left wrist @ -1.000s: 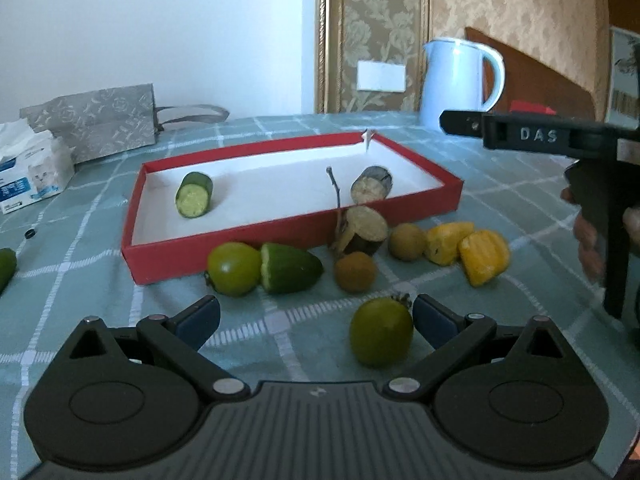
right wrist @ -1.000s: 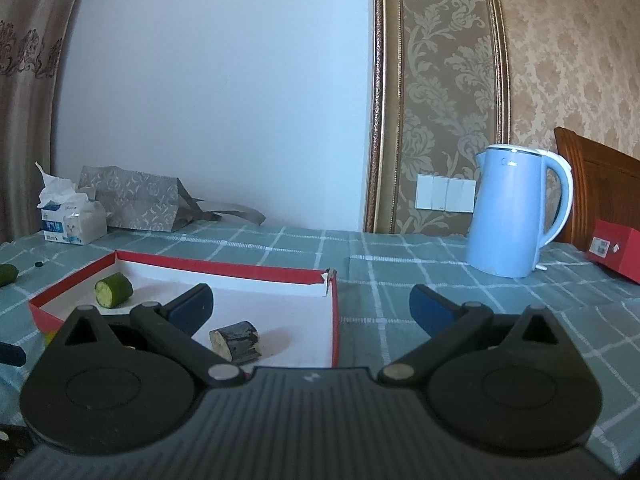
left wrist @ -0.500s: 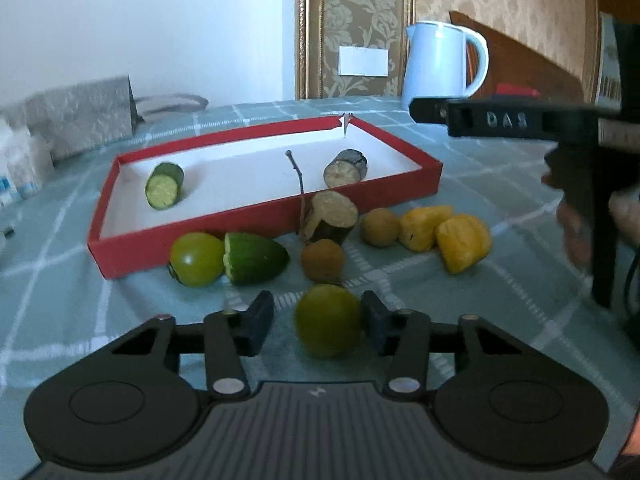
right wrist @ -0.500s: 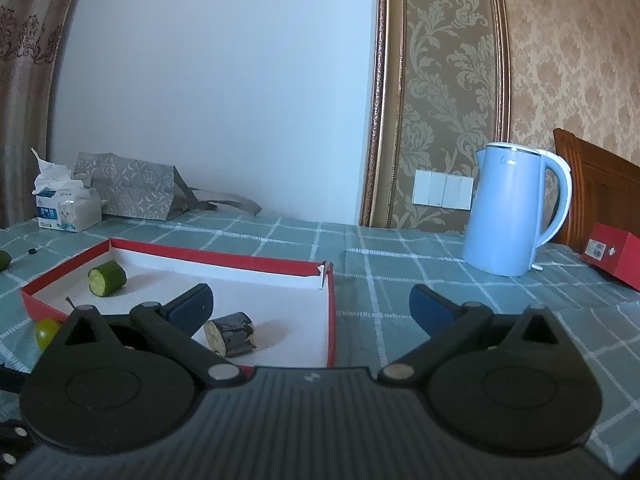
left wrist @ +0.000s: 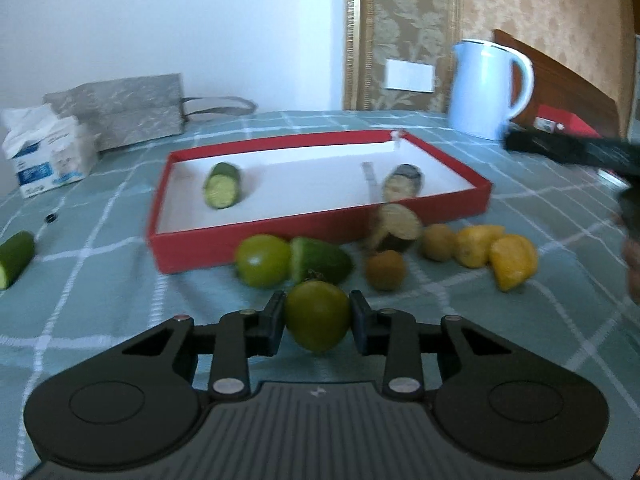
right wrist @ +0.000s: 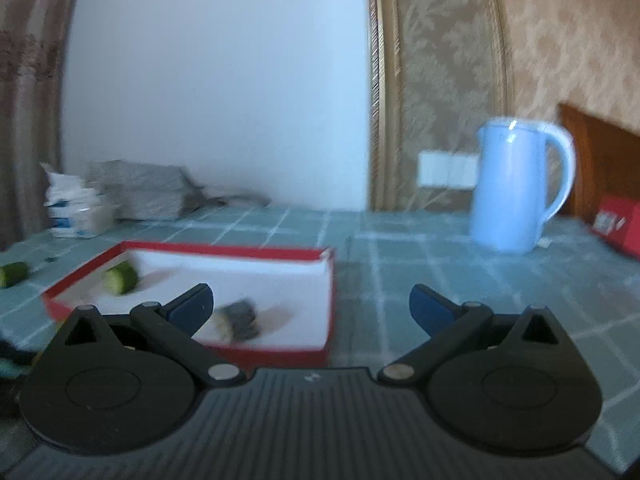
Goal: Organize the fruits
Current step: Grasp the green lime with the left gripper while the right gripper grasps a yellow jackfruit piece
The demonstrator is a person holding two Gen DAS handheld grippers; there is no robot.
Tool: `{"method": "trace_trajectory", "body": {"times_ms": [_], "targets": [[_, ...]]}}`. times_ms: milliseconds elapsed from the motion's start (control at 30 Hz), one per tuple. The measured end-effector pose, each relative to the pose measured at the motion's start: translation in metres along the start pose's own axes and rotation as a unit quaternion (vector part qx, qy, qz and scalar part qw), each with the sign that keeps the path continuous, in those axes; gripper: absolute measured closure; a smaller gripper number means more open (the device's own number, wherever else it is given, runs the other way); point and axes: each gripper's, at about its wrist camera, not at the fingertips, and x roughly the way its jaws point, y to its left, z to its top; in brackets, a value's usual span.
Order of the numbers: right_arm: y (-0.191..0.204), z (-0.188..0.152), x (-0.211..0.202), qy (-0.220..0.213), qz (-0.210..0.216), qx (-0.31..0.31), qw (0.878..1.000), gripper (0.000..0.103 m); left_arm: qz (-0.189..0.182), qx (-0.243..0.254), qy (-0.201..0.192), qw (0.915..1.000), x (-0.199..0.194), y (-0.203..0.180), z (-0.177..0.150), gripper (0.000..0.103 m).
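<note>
Left tool (left wrist: 318,322) has closed on one green fruit (left wrist: 317,316); two cucumber pieces outside.

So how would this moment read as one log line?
left hand-held gripper: shut on green fruit | right hand-held gripper: open | red tray: ahead

Table (left wrist: 120,312) has a teal checked cloth. White wall (right wrist: 216,80) behind, beige damask wallpaper (right wrist: 532,40) to the right, gold trim strip (right wrist: 380,80) between them. White switch plate (right wrist: 446,169) on the wallpaper, brown wooden headboard (left wrist: 560,80) far right, curtain (right wrist: 28,100) at left. Soft daylight.
</note>
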Motion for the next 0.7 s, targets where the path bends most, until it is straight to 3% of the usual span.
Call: {"method": "trace_trajectory", "body": {"times_ms": [167, 367, 400, 433, 600, 700], "targets": [[-0.008, -0.019, -0.012, 0.062, 0.071, 0.001, 0.996, 0.000, -0.005, -0.038, 0.004, 0.9993, 0.000, 0.018, 0.001, 0.070], [0.004, -0.032, -0.014, 0.094, 0.062, -0.035, 0.993, 0.000, 0.002, -0.026, 0.004, 0.9996, 0.000, 0.014, 0.000, 0.070], [0.007, -0.034, -0.013, 0.100, 0.064, -0.043, 0.992, 0.003, 0.003, -0.025, 0.004, 0.9997, 0.000, 0.013, 0.000, 0.070], [0.010, -0.036, -0.012, 0.101, 0.067, -0.048, 0.991, 0.013, 0.003, -0.024, 0.004, 0.9997, 0.000, 0.013, 0.000, 0.070], [0.025, -0.040, -0.004, 0.117, 0.081, -0.069, 0.987, 0.027, 0.002, -0.026, 0.005, 0.9997, 0.000, 0.014, 0.000, 0.070], [0.032, -0.040, 0.001, 0.128, 0.100, -0.076, 0.984, 0.047, 0.003, -0.023, 0.005, 0.9997, 0.000, 0.013, 0.000, 0.070]]}}
